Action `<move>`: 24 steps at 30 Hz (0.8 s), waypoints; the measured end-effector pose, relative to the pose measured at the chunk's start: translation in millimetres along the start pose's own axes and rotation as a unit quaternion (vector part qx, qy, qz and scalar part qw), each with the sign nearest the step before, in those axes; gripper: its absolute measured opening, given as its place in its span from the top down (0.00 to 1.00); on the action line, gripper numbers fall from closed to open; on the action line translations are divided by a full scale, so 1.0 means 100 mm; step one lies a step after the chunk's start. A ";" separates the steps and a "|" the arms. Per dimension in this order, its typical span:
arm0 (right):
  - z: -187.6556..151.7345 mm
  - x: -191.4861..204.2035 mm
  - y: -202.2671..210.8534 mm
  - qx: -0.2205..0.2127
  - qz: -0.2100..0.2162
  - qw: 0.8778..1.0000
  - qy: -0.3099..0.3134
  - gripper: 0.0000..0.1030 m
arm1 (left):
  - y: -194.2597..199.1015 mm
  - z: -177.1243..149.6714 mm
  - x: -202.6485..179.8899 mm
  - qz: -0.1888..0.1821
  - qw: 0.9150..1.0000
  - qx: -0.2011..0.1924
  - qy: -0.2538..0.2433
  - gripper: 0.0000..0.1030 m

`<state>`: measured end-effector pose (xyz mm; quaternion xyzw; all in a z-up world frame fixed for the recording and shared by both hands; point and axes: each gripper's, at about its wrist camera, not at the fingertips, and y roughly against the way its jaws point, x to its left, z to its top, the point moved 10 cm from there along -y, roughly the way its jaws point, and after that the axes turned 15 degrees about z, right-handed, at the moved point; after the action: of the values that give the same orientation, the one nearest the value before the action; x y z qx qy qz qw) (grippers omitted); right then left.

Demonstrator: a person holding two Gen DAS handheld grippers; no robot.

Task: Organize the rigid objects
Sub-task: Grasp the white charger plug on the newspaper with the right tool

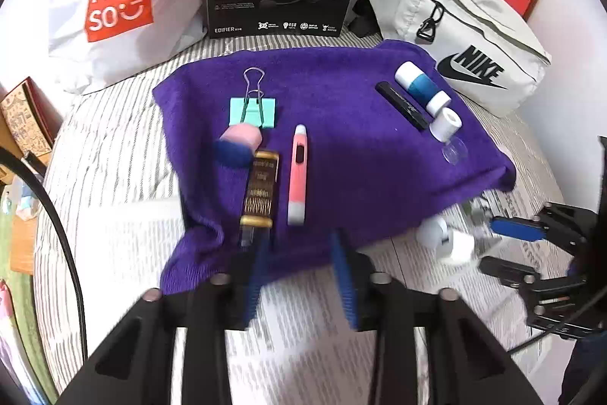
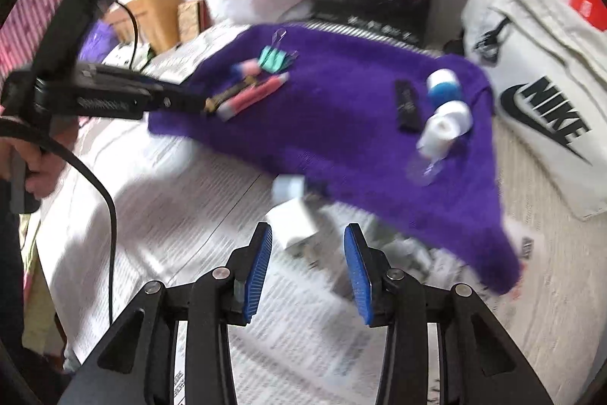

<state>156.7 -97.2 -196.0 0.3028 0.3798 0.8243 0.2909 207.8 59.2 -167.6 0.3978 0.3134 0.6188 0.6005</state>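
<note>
The left gripper (image 1: 299, 276) has its jaws a narrow way apart with nothing between them, poised over the near edge of the purple towel (image 1: 341, 124). Just ahead of its left pad lies the gold-capped bottle (image 1: 260, 192), and beside that, straight ahead, the pink pen-shaped thermometer (image 1: 297, 173). Further on sit a pink and blue capsule (image 1: 239, 145) and a mint binder clip (image 1: 252, 111). Off to the right on the towel lie a black stick (image 1: 404, 105), a blue and white tube (image 1: 421, 88) and a small white roll (image 1: 445, 122).

The right gripper (image 2: 308, 270) also stands narrowly parted and empty, over the striped bed sheet (image 2: 189, 200). Just ahead of its jaws, off the towel, lies a white plug-like block (image 2: 296, 224), blurred. A white Nike bag (image 2: 542, 93) sits far right.
</note>
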 end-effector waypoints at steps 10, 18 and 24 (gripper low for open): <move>0.01 -0.08 -0.33 0.016 0.000 1.000 0.009 0.63 | 0.03 -0.39 0.00 0.000 1.000 0.013 0.005 0.64; -0.12 -0.18 -0.12 -0.003 -0.006 1.000 -0.015 0.71 | -0.05 -0.54 -0.17 -0.005 1.000 0.027 -0.010 0.64; -0.45 -0.43 0.26 -0.015 -0.031 0.998 -0.054 0.71 | 0.03 -0.46 -0.51 -0.025 0.999 0.012 -0.034 0.64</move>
<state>145.8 -162.1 -211.1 0.3308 0.3604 0.8027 0.3411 164.3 13.0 -193.2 0.4182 0.3099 0.5861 0.6210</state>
